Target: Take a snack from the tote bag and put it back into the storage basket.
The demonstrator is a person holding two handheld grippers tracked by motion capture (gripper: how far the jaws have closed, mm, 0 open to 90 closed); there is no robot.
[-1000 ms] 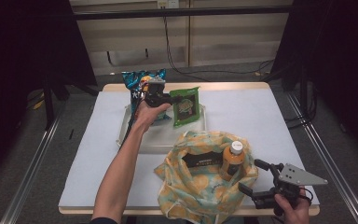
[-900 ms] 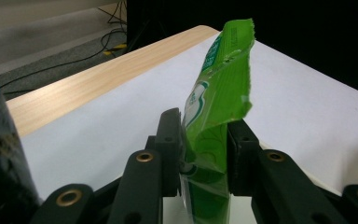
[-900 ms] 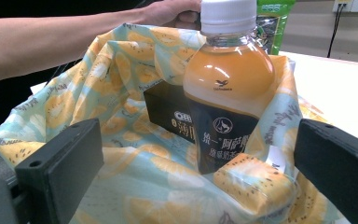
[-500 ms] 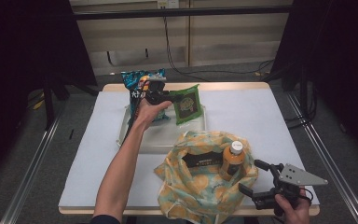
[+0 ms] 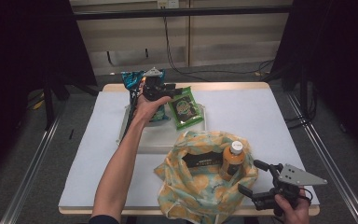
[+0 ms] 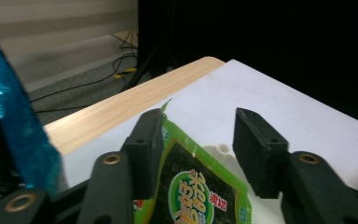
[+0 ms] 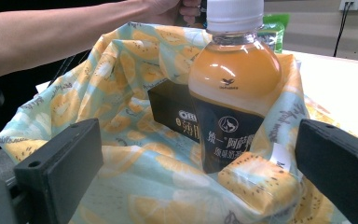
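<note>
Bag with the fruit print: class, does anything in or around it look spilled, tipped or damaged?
Nothing stands out. The bottle stands upright and capped in the bag beside a dark box; no spill shows.

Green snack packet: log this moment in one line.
green snack packet on tray | left gripper open astride it | right gripper open by bag

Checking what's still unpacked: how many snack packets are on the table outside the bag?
2. A green snack packet lies in the white tray, between the open left gripper jaws. A blue snack packet stands at the tray's far left. Others may be hidden behind the arm.
</note>
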